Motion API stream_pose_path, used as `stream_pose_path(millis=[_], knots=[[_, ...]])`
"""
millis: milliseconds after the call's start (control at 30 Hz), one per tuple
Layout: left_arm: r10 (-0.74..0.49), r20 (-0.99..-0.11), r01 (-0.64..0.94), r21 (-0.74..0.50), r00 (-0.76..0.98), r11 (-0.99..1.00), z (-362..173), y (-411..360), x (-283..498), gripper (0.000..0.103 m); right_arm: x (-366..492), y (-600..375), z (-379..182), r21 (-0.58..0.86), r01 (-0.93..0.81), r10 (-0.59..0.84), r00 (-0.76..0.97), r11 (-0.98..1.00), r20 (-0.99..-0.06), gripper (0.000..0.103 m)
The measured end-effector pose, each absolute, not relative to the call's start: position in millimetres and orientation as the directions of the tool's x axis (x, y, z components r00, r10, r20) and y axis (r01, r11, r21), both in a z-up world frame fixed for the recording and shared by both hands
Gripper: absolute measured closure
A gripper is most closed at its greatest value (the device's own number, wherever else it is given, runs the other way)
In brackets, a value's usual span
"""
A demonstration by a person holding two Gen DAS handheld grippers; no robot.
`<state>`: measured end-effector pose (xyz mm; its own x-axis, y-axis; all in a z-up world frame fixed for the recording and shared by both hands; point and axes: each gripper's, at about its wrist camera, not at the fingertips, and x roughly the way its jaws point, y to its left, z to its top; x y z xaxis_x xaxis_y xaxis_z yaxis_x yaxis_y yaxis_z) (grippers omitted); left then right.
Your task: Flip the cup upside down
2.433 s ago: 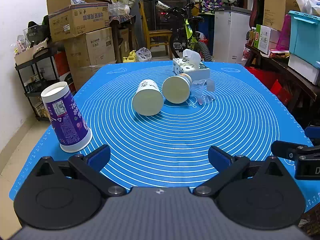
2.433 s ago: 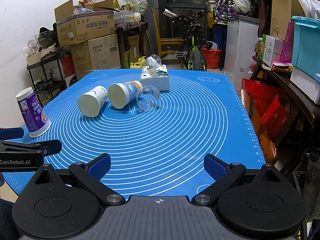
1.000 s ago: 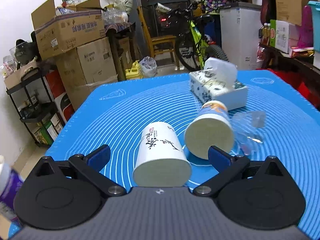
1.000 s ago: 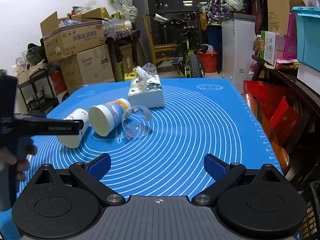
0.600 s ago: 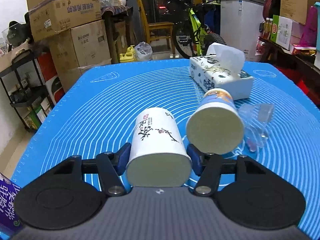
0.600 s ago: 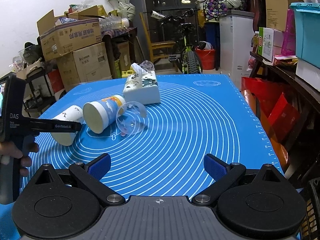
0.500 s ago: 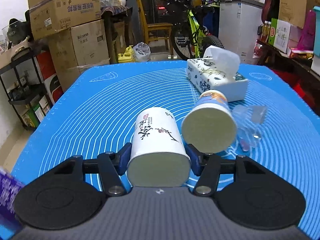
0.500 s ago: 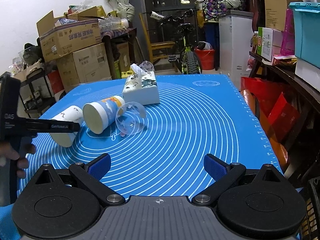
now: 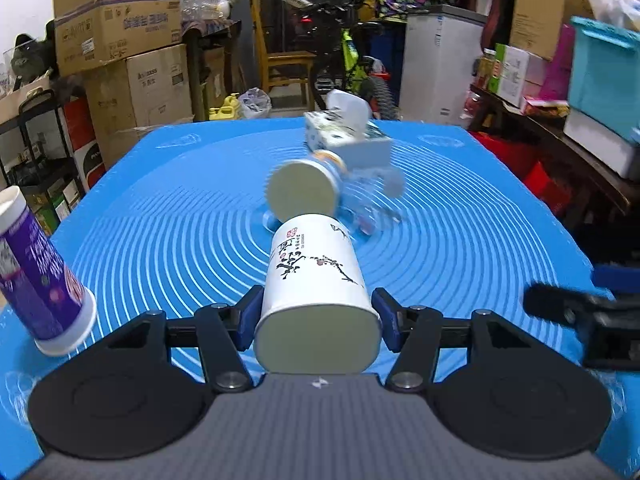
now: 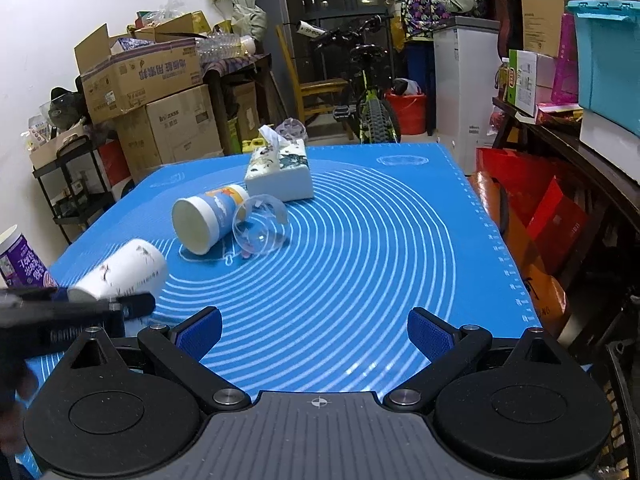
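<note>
My left gripper [image 9: 318, 322] is shut on a white paper cup [image 9: 316, 280] with black brush lettering, gripped near its base and held lying on its side above the blue mat [image 9: 160, 224]. The cup [image 10: 124, 272] and the left gripper [image 10: 80, 312] also show at the lower left of the right wrist view. My right gripper [image 10: 318, 330] is open and empty over the mat's near edge. A blue-and-white cup [image 10: 208, 216] and a clear plastic cup [image 10: 260, 220] lie on their sides mid-mat. A purple cup [image 9: 36, 292] stands upside down at the left edge.
A tissue box [image 10: 280, 168] sits behind the lying cups. The right gripper [image 9: 580, 316] shows at the right of the left wrist view. Cardboard boxes [image 10: 152, 92], a bicycle [image 10: 368, 92] and shelves surround the table.
My left gripper closed on the white cup, then lifted it and pulled it back toward the near left, away from the other lying cups. My right gripper stayed open and barely moved.
</note>
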<state>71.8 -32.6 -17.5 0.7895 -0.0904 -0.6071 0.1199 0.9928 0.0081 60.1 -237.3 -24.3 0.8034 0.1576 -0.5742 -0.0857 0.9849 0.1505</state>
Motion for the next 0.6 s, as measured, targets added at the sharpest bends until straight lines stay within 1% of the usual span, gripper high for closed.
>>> stream_pose_path(millis=[67, 167, 267, 400, 467, 500, 533, 600], knots=[[-0.086, -0.615, 0.125, 0.021, 0.784, 0.992, -24.3, -39.1, 69.6, 0.044, 55.7, -239.3, -25.6, 0.152, -0.083, 0.157, 0.799, 0.985, -0.581, 0.004], [-0.094, -0.645, 0.114, -0.009, 0.758, 0.993, -34.9, -43.1, 72.9, 0.043, 49.9, -240.6, -27.0, 0.147, -0.084, 0.155, 0.794, 0.986, -0.588, 0.004], [-0.082, -0.632, 0.113, 0.008, 0.771, 0.994, -37.1, -46.4, 72.1, 0.042, 44.6, -242.2, -28.1, 0.139, -0.083, 0.151, 0.790, 0.987, -0.594, 0.004], [-0.086, -0.631, 0.118, 0.010, 0.771, 0.993, -35.8, -48.1, 68.0, 0.037, 41.0, -246.4, -27.4, 0.135, -0.075, 0.141, 0.791, 0.988, -0.596, 0.004], [-0.096, -0.634, 0.127, 0.003, 0.767, 0.992, -35.5, -47.3, 67.2, 0.032, 39.9, -248.0, -26.6, 0.138, -0.072, 0.140, 0.792, 0.988, -0.594, 0.004], [-0.098, -0.634, 0.129, 0.002, 0.767, 0.992, -35.5, -47.2, 66.8, 0.024, 39.2, -247.5, -26.5, 0.138, -0.071, 0.140, 0.793, 0.988, -0.593, 0.004], [-0.096, -0.631, 0.128, 0.005, 0.770, 0.992, -35.6, -47.4, 65.6, 0.019, 39.0, -247.6, -26.3, 0.137, -0.073, 0.141, 0.793, 0.988, -0.593, 0.004], [-0.088, -0.628, 0.129, 0.020, 0.773, 0.991, -35.6, -48.7, 64.9, 0.017, 38.6, -247.6, -26.0, 0.136, -0.076, 0.143, 0.793, 0.988, -0.593, 0.004]])
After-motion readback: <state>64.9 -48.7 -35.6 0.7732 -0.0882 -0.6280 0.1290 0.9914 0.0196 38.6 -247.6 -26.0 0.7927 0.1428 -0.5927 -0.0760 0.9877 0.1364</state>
